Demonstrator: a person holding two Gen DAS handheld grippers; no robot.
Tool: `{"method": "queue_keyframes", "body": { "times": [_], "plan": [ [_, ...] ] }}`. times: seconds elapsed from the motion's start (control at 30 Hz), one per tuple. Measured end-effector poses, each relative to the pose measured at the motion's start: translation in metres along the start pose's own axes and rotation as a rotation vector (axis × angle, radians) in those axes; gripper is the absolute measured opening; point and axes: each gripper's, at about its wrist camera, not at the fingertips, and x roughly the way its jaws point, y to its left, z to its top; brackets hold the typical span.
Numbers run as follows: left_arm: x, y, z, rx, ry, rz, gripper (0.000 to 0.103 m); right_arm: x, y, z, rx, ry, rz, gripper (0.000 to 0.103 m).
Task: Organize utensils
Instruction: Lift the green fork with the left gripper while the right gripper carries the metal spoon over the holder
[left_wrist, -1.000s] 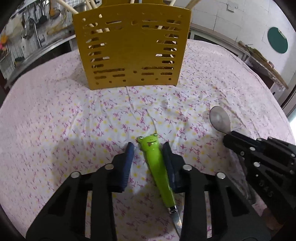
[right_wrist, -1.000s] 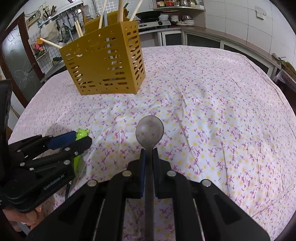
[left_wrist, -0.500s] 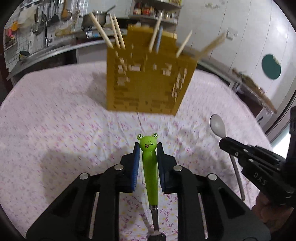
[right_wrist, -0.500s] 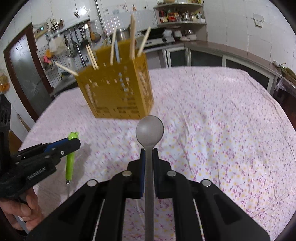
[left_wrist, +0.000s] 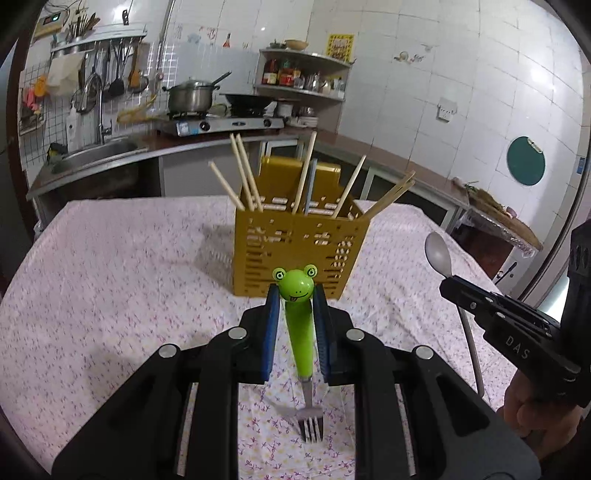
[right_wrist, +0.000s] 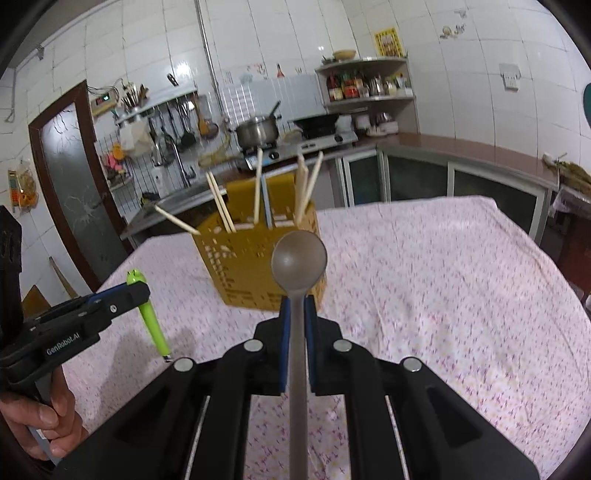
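My left gripper (left_wrist: 295, 295) is shut on a green frog-handled fork (left_wrist: 300, 325), frog head up and tines hanging down, lifted above the table. My right gripper (right_wrist: 297, 302) is shut on a grey metal spoon (right_wrist: 299, 258), bowl pointing up and forward. A yellow perforated utensil holder (left_wrist: 299, 247) with several chopsticks stands on the floral tablecloth ahead of both grippers; it also shows in the right wrist view (right_wrist: 240, 266). The right gripper (left_wrist: 450, 286) with the spoon (left_wrist: 437, 254) appears at the right of the left wrist view; the left gripper (right_wrist: 142, 290) with the fork (right_wrist: 149, 314) appears at the left of the right wrist view.
The table is covered by a pink floral cloth (left_wrist: 110, 277). Behind it runs a kitchen counter with a sink (left_wrist: 96, 151), a stove with a pot (left_wrist: 190, 98) and a shelf of jars (left_wrist: 299, 74). A dark door (right_wrist: 74, 184) stands at left.
The left gripper closed on the frog fork and lifted it off the cloth. Both grippers rose and tilted up, so the holder now sits lower and farther in view.
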Motion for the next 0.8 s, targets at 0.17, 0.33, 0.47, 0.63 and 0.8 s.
{"method": "queue_keyframes", "body": {
  "times": [0.17,0.33,0.47,0.63,0.8],
  "plan": [
    [-0.013,0.002,0.014,0.013,-0.043,-0.005,0.017,-0.012,0.005,0.015,-0.013,-0.068,0.016,0.008],
    [-0.023,0.003,0.030,0.030,-0.081,0.000,0.017,-0.015,0.009,0.029,-0.017,-0.106,0.027,0.008],
    [-0.031,0.002,0.044,0.046,-0.112,0.004,0.017,-0.019,0.013,0.036,-0.020,-0.143,0.044,0.008],
    [-0.036,-0.001,0.053,0.052,-0.128,-0.001,0.017,-0.020,0.017,0.043,-0.029,-0.165,0.049,0.008],
    [-0.038,0.000,0.056,0.045,-0.133,-0.009,0.017,-0.021,0.018,0.047,-0.034,-0.174,0.052,0.008]
  ]
}}
